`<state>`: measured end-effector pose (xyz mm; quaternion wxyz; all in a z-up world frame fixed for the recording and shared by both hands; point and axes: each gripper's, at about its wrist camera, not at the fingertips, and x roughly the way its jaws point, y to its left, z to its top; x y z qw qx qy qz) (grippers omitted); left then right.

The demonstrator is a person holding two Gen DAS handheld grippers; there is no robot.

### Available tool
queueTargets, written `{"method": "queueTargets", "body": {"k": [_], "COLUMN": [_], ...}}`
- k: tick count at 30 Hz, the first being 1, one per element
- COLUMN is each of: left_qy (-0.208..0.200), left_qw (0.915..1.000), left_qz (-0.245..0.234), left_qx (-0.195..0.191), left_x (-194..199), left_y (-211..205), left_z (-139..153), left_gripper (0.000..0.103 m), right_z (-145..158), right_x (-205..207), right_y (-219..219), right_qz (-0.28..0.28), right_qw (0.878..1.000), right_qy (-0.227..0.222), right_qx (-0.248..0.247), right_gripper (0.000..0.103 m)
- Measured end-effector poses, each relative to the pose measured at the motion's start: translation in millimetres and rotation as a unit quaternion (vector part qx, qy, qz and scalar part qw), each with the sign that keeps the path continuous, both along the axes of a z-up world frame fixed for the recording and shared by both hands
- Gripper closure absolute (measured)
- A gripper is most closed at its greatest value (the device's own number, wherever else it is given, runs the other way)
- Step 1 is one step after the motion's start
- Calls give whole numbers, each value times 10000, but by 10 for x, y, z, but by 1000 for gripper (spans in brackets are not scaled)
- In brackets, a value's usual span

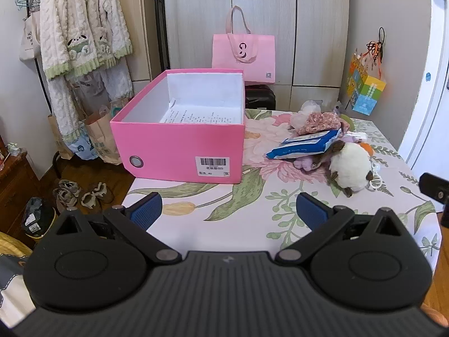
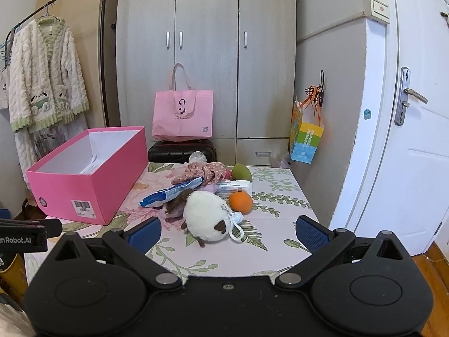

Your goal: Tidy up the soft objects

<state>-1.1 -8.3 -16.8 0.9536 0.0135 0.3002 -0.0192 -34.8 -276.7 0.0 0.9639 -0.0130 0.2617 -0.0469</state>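
The left gripper (image 1: 228, 209) is hovering above the near edge of the tabletop (image 1: 224, 224) with its blue-padded fingers (image 1: 146, 210) spread wide and nothing between them. The right gripper (image 2: 228, 231) is likewise hanging over the flowered tabletop (image 2: 269, 241), jaws spread apart and pinching nothing, its fingers (image 2: 311, 233) pointing toward the pile of soft things.

A pink box (image 1: 179, 140) is sitting open on the left part of the tabletop, with a printed sheet of paper (image 1: 202, 115) lying inside it. To its right, apart from the box, the soft things are lying in a heap: a white plush toy (image 2: 207, 219) with brown ears is resting nearest the right gripper, a blue and white packet (image 2: 174, 192) is leaning across the heap just behind it, and a pink floral cloth (image 2: 204, 171) is bunched at the back. An orange ball (image 2: 240, 202) is touching the plush toy's right side, a white pack (image 2: 234, 188) is lying just behind the ball, and a green egg-shaped thing (image 2: 241, 172) is sitting behind that pack.

A pink bag (image 2: 182, 115) is standing against the wardrobe beyond the tabletop.
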Motion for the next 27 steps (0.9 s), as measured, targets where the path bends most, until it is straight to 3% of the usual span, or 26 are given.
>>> {"method": "queueTargets", "body": {"k": [21, 27], "left_qy": [-642, -946], "left_qw": [9977, 9952], "left_qz": [-154, -111], "left_qx": [144, 230], "left_x": [-124, -196], "left_y": [3, -16], "left_z": [-92, -153], "left_gripper": [0, 0], "right_z": [-81, -147], "right_x": [-55, -112], "right_y": [-15, 26], "right_qz": [-102, -111], "right_qw": [9999, 9994], "right_qy": [10, -176], "right_qx": [-108, -285], "right_gripper": [0, 0]}}
